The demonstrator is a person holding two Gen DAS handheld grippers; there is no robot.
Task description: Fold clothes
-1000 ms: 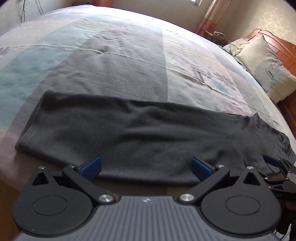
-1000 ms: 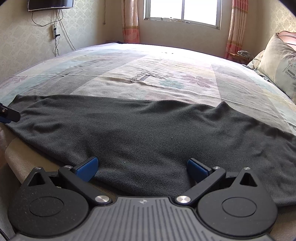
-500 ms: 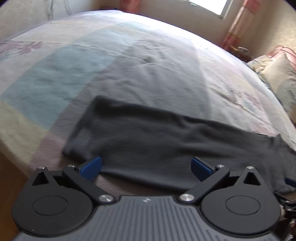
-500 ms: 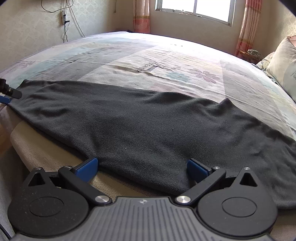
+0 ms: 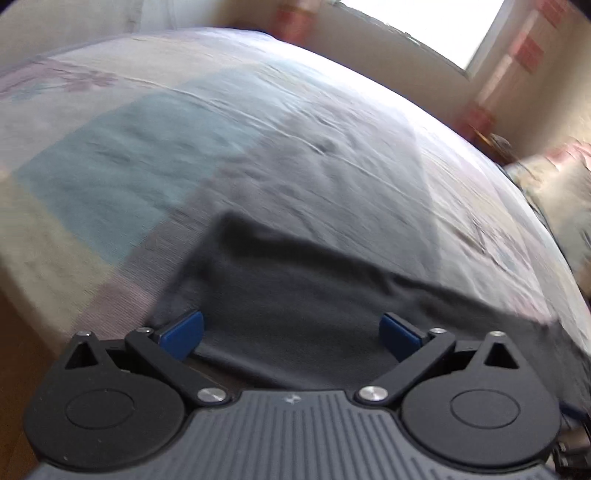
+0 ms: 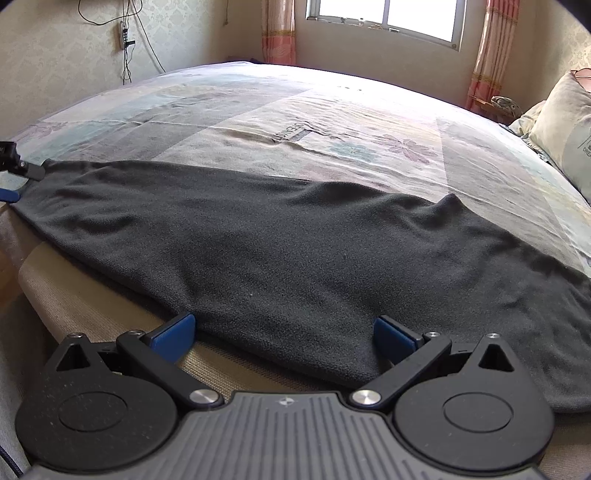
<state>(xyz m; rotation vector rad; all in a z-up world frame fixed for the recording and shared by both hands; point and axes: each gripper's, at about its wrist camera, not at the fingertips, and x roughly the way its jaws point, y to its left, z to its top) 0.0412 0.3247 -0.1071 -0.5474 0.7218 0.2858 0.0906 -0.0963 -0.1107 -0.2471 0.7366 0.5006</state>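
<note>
Now: left gripper (image 5: 291,334) swung to the long dark-grey fleece garment's (image 6: 295,251) end | both grippers (image 6: 284,332) gaping, holding nothing | fold pending.

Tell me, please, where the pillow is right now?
The pillow sits at the far right edge of the right wrist view, at the head of the bed, beyond the dark garment and below the curtained window.

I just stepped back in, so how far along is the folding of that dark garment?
Done: the dark grey fleece garment lies as a long flat band along the edge of the patchwork bedspread. In hand: nothing; left gripper and right gripper are open at its near edge. Left: the crosswise folds.
</note>
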